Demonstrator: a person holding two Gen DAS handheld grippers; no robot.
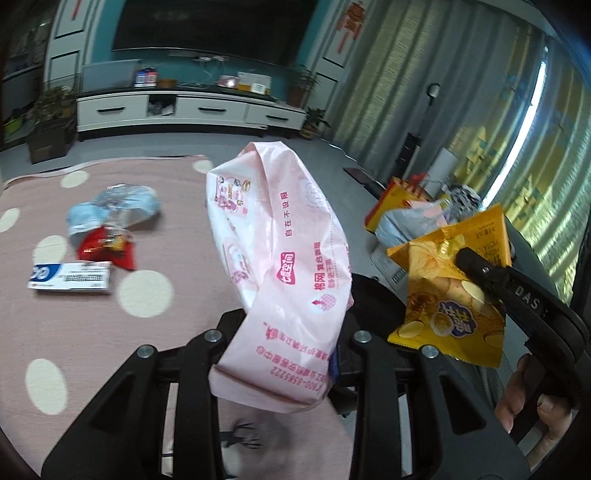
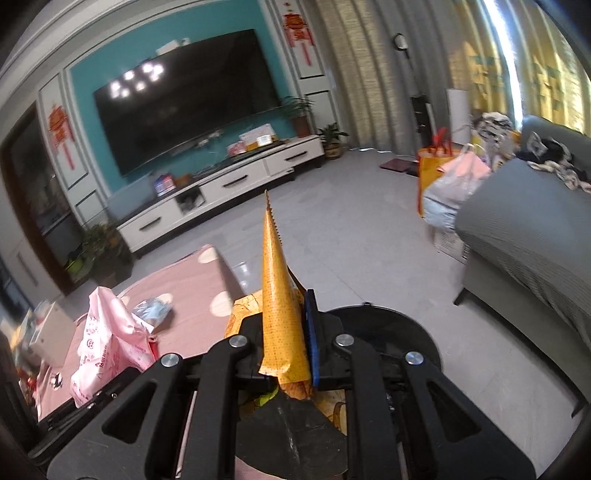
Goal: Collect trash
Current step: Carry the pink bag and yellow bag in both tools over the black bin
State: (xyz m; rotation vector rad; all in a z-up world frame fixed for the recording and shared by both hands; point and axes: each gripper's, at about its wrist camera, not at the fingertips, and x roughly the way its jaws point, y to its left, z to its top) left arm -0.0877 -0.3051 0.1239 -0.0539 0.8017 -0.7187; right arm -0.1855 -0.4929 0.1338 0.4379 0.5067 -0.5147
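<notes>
Left gripper [image 1: 291, 354] pinches a crumpled pink plastic wrapper [image 1: 284, 266]; right gripper [image 2: 286, 350] pinches a yellow foil chip bag [image 2: 282, 306]. Both are raised over the round black bin [image 2: 399, 332], beside the pink dotted tablecloth [image 1: 74, 332].

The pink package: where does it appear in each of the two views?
Left wrist: the pink package fills the centre, clamped in the left tool.
Right wrist: it sits at lower left, above the pink tablecloth.
Shared landmark: the television.

Home living room: television [image 2: 184, 103], sofa [image 2: 524, 229]
</notes>
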